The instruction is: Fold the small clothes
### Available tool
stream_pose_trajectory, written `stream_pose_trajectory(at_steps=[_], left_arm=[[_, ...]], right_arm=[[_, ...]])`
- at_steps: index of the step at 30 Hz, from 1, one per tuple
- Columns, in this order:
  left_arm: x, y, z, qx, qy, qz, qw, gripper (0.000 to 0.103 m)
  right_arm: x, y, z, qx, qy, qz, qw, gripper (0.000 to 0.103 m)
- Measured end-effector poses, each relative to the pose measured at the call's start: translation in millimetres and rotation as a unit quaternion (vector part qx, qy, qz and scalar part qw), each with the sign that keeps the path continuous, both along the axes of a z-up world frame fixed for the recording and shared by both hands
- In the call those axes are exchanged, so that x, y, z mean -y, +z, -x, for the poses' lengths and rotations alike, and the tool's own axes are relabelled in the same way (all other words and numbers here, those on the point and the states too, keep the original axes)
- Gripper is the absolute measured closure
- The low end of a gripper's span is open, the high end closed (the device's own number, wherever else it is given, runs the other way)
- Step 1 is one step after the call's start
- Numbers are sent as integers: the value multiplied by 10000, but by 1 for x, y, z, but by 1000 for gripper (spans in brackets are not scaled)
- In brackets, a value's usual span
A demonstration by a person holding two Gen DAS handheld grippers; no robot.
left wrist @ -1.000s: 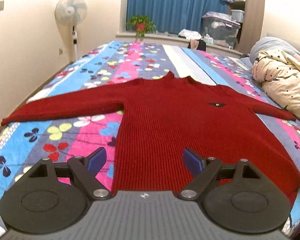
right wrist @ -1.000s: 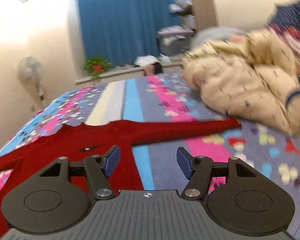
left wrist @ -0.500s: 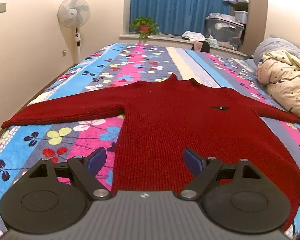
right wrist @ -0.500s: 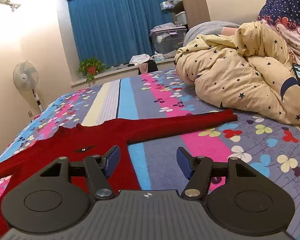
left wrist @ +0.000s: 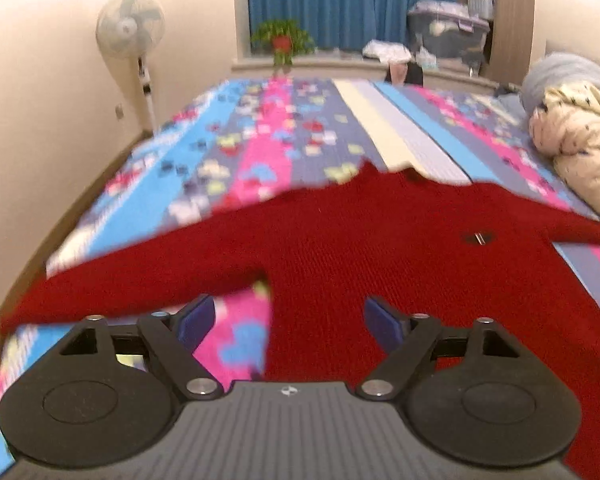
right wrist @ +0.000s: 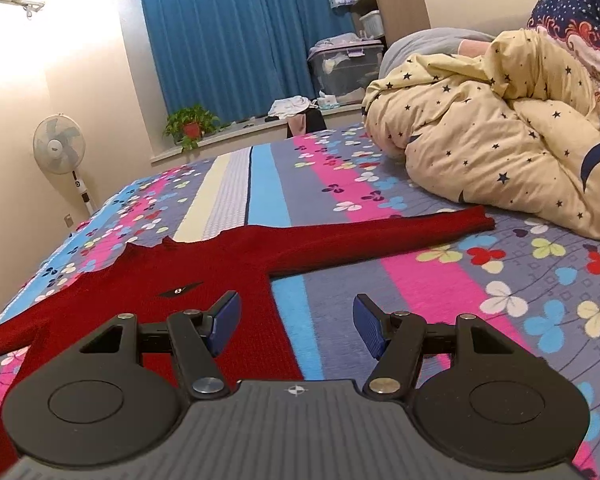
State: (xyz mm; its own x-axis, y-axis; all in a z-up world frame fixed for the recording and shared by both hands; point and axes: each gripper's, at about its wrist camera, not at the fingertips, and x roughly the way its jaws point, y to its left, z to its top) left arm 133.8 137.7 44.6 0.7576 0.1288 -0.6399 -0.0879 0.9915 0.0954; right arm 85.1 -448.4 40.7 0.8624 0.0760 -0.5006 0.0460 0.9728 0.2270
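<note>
A dark red knitted sweater lies flat and face up on the bed, both sleeves spread sideways. My left gripper hovers over its left side near the armpit, jaws closing with nothing pressed between the blue pads; the picture is blurred by motion. In the right wrist view the sweater stretches from lower left, its right sleeve reaching toward the duvet. My right gripper stands open above the sweater's right edge below that sleeve, holding nothing.
The bed wears a striped floral cover. A bunched cream star-print duvet lies at the right. A standing fan stands by the left wall; a potted plant and storage boxes sit before blue curtains.
The left gripper has moved forward over the sweater toward the left armpit, and its jaws have narrowed a little. The right gripper has stayed in place and open.
</note>
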Motion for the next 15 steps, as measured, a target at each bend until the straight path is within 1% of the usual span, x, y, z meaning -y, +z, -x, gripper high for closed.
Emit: stream_pose_trajectory(at_steps=[1, 2, 3, 4, 5, 6, 7, 8, 9, 10, 11, 12, 13, 15], left_arm=[[-7, 2, -8, 78, 0, 4, 10000, 36], [-17, 1, -16, 156, 21, 54, 9999, 44], [-28, -1, -23, 209, 73, 149, 9996, 59], [-40, -5, -26, 259, 152, 264, 9992, 70], [-54, -13, -27, 332, 273, 412, 9982, 73], [-68, -22, -26, 372, 392, 535, 9971, 74], [-82, -33, -27, 238, 561, 642, 9961, 75], [-97, -41, -33, -119, 873, 727, 9935, 76], [-111, -41, -35, -95, 1097, 947, 9894, 77], [-124, -38, -34, 97, 1189, 1171, 9859, 76], [-133, -36, -37, 179, 1275, 1188, 9845, 73], [-142, -36, -38, 217, 1411, 1169, 9828, 62], [-152, -38, -40, 184, 1590, 1207, 9797, 41], [-178, -46, -44, 39, 2016, 1556, 9670, 23]], right_arm=[[-3, 0, -1, -10, 14, 12, 10000, 39], [-7, -1, -3, -19, 35, 42, 10000, 39], [-10, -1, -3, -29, 57, 72, 10000, 39], [-14, -2, -4, -44, 84, 114, 9999, 39], [-18, -2, -5, -65, 110, 171, 9998, 39], [-20, -3, -6, -81, 128, 212, 9997, 39], [-24, -3, -7, -99, 149, 266, 9995, 39], [-26, -4, -8, -110, 167, 317, 9993, 39], [-28, -4, -9, -118, 182, 380, 9990, 39], [-28, -5, -10, -117, 184, 451, 9987, 39], [-28, -5, -12, -108, 158, 515, 9985, 39], [-27, -5, -14, -93, 91, 577, 9983, 39], [-24, -5, -16, -76, -24, 626, 9980, 39], [-18, -5, -19, -53, -289, 568, 9980, 39]])
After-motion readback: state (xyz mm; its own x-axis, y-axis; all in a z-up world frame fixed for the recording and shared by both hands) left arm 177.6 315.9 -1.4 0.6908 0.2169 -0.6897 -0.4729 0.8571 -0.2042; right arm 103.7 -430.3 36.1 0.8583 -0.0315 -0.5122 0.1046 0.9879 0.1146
